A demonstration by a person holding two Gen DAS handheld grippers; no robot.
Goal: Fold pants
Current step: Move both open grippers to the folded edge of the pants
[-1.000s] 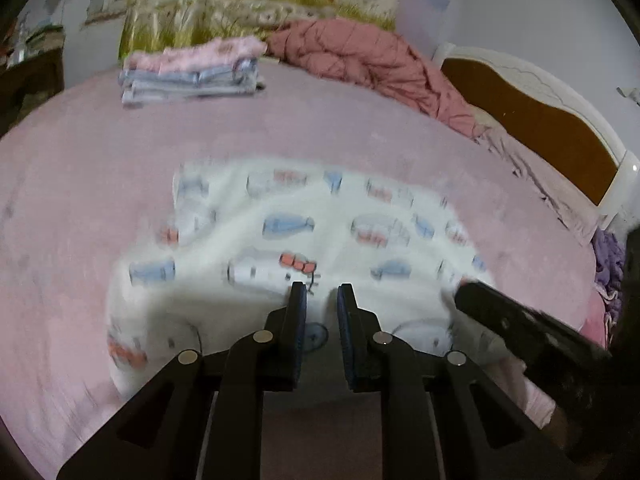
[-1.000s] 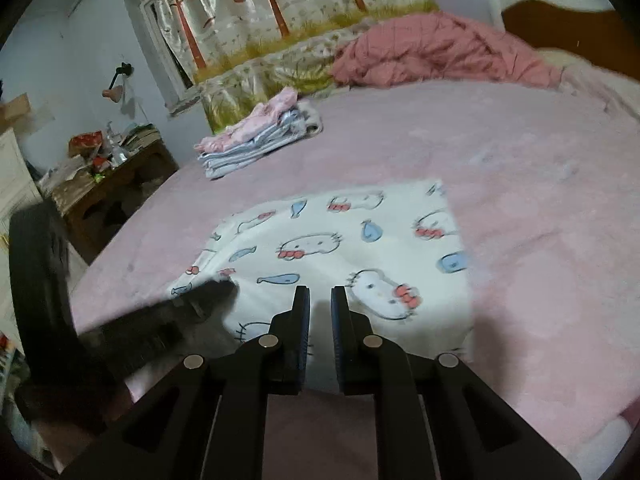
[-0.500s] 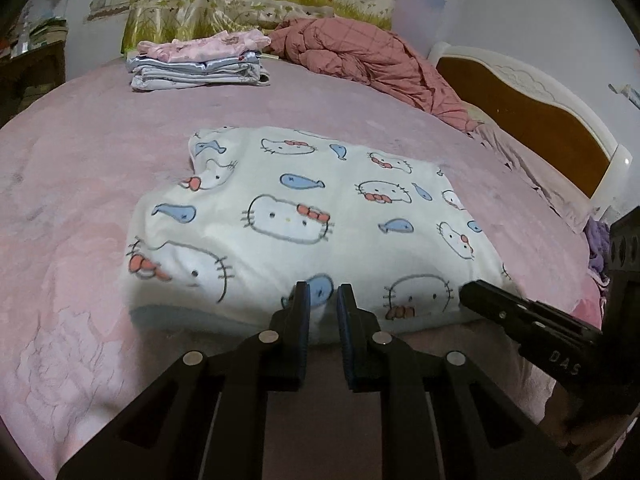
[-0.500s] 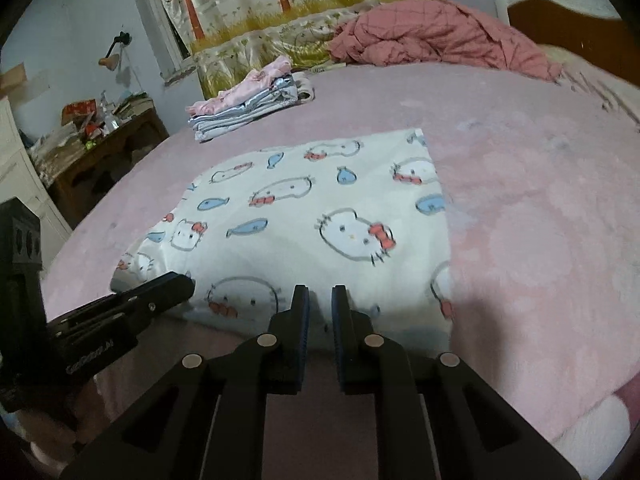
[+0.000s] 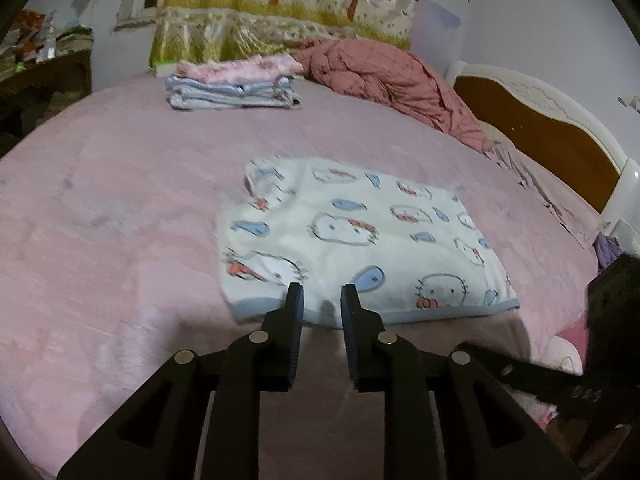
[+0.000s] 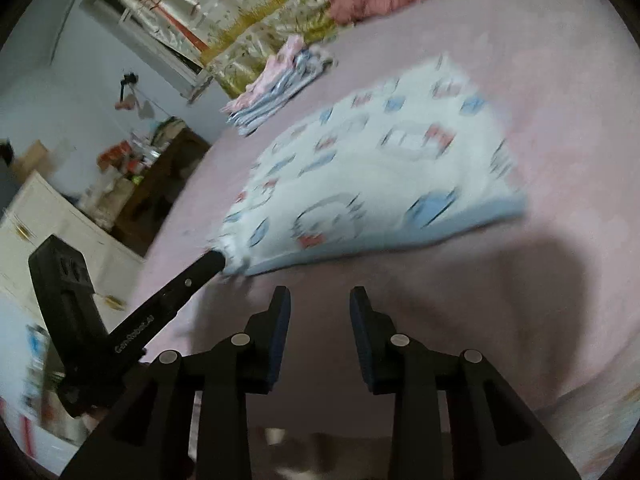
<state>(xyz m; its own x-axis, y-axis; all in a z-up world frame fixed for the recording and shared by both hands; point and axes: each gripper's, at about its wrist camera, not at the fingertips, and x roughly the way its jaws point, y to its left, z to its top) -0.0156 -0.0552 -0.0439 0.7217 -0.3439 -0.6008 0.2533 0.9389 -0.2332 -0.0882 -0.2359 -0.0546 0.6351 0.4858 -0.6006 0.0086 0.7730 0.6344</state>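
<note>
Lying folded on pink bedspread (image 5: 120, 208): pants (image 5: 352, 240); clothes stack (image 5: 232, 86) behind; both grippers opening, empty.

Left tool (image 6: 216, 262) arm: white lettering, blurred, roughly "GenRobot.AI"; nothing else legible.

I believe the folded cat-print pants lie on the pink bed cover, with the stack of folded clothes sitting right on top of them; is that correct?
Not quite. The folded cat-print pants do lie on the pink bed cover, but the stack of folded clothes is not on them: it sits apart, farther back near the patterned curtain. The left wrist view shows bare cover between the two.
</note>
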